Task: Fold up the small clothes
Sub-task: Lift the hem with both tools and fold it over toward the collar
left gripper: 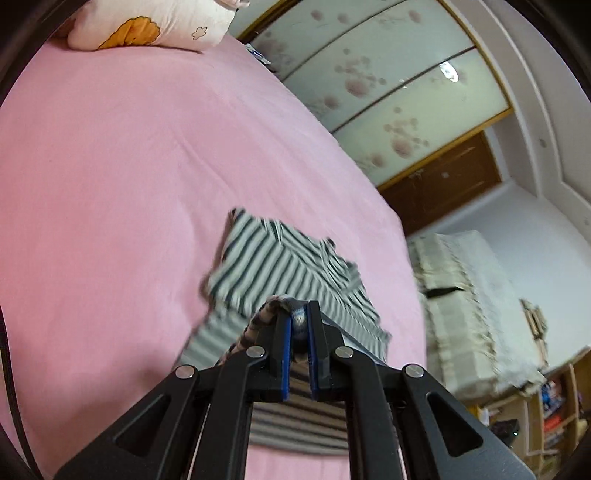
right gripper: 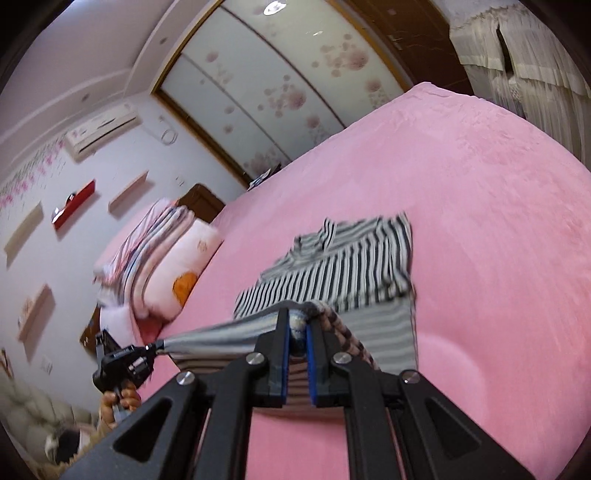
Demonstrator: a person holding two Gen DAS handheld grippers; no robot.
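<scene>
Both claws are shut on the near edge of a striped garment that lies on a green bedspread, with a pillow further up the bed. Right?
Not quite: the bedspread is pink, as both wrist views show. Both claws, left and right, are shut on the striped garment, pillow beyond.

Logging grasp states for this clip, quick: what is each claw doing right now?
Left claw: closed on the hem of the striped garment.
Right claw: closed on the same hem, other corner.

Shirt [right gripper: 343, 266] on bed [right gripper: 480, 184]
</scene>
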